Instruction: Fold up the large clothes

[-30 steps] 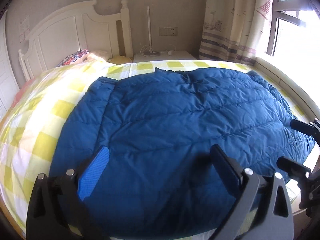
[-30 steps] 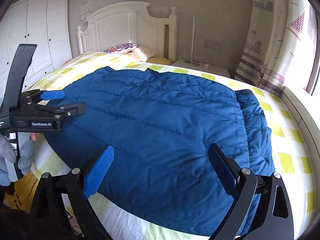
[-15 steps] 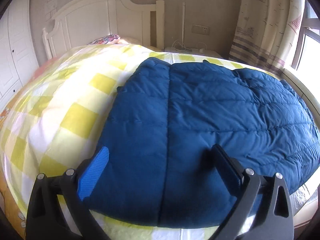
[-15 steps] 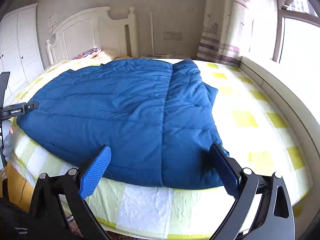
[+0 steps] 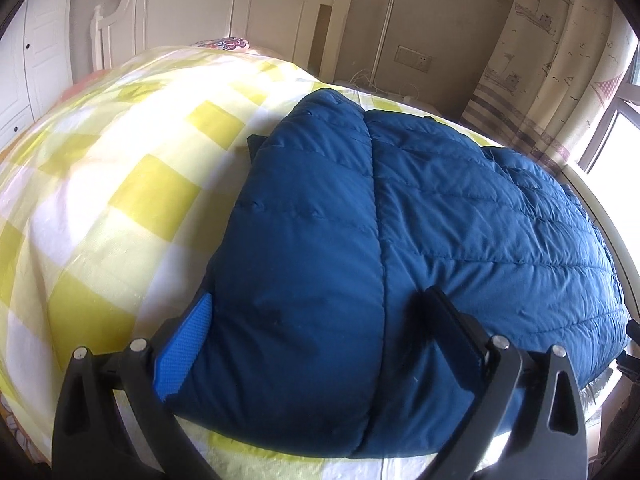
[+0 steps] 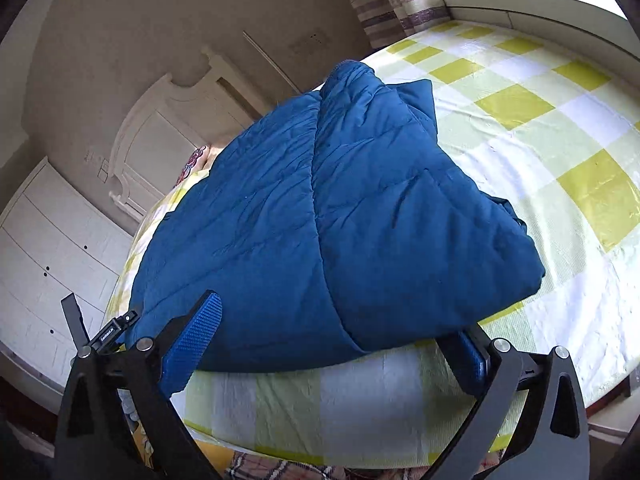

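Blue coat (image 5: 420,232) lies on the checked bed (image 5: 120,200); both grippers' fingers gape wide at its near edge, the right gripper (image 6: 336,344) just widened, the left gripper (image 5: 320,332) likewise gripping nothing.

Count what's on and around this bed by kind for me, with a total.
Blue quilted jackets: 1
Yellow-checked bedsheets: 1
Patterned pillows: 1
White headboards: 1
Tongs, both open: 2, left and right
Total: 6
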Motion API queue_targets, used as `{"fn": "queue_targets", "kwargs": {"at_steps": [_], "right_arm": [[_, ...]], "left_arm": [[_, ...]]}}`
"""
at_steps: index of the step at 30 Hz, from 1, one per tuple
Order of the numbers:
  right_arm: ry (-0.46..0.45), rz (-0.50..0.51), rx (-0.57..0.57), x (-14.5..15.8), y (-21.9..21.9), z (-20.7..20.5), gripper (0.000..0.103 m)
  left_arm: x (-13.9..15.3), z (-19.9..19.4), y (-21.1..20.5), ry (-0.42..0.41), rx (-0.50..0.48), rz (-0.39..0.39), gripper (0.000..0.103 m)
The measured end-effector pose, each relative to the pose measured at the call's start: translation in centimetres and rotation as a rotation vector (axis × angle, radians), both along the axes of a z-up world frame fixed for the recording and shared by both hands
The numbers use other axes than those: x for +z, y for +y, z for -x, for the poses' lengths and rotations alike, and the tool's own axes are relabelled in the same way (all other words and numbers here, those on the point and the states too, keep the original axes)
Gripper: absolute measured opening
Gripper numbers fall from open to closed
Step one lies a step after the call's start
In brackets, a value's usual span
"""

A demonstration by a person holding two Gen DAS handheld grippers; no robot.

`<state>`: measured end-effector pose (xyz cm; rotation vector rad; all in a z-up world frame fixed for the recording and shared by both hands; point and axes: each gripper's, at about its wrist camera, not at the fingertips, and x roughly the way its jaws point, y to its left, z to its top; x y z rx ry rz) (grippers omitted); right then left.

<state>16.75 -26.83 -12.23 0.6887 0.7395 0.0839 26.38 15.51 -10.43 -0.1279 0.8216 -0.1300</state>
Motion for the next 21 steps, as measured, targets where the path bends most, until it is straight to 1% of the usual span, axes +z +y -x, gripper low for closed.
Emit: {"fn": "queue_targets", "kwargs": {"at_steps": [2,4,5,6,7,8,9,10,11,12,13,15,16,18,20,21], "right_arm": [[0.014,-0.04,-0.063,-0.2,-0.1,-2.2,0.099],[-0.004,-0.086,-0.114,-0.4,-0.4,-3.9,0.099],[-0.012,-0.073,-0.122,-0.4,-0.3,-4.8,0.099],[-0.018,-0.065,-0.114,-0.4,-0.2,-5.4,0.093],[-0.021,-0.094,-0.106,-0.6,-0.5,-5.8,0.071],[-0.054,-0.152,-0.122,-1.0,-1.3,-5.5,0.061],[-0.098,-0.219,-0.124,-1.4,-2.2,-5.1,0.049],[-0.126,-0.269,-0.128,-1.8,-3.1,-4.5,0.042],[-0.148,-0.297,-0.126,-1.9,-3.5,-4.2,0.04],[-0.167,-0.299,-0.124,-1.9,-3.6,-3.9,0.037],[-0.192,-0.282,-0.122,-1.4,-3.6,-3.6,0.035],[-0.244,-0.233,-0.121,-0.3,-3.6,-3.1,0.035],[-0.264,-0.221,-0.121,0.2,-3.7,-2.8,0.035],[-0.299,-0.21,-0.121,1.1,-4.1,-2.3,0.035],[-0.314,-0.186,-0.115,1.8,-4.4,-1.6,0.035],[-0.315,-0.176,-0.113,2.0,-4.5,-1.4,0.035]], "left_arm": [[-0.1,-0.1,0.0,0.0,-0.003,0.001,0.101],[-0.2,-0.2,-0.1,0.009,-0.011,0.008,0.101],[-0.2,-0.3,-0.1,0.016,-0.015,0.014,0.101],[-0.2,-0.4,0.0,0.021,-0.014,0.018,0.101],[-0.2,-0.5,0.0,0.026,-0.01,0.015,0.101],[0.0,-0.5,-0.1,0.032,-0.005,0.004,0.101],[0.4,-0.4,-0.4,0.033,0.003,-0.016,0.101],[0.9,-0.3,-0.9,0.025,0.013,-0.048,0.101],[1.6,-0.1,-1.6,0.007,0.028,-0.095,0.101],[2.4,0.0,-2.4,-0.022,0.037,-0.144,0.1],[3.3,0.0,-3.4,-0.05,0.03,-0.169,0.1],[5.1,-0.8,-5.3,-0.076,-0.002,-0.168,0.1],[6.0,-1.7,-6.3,-0.084,-0.006,-0.167,0.1],[7.7,-3.6,-8.6,-0.126,-0.053,-0.15,0.1],[8.9,-6.2,-11.7,-0.158,-0.068,-0.179,0.1],[9.1,-7.7,-13.4,-0.149,-0.091,-0.178,0.1]]}}
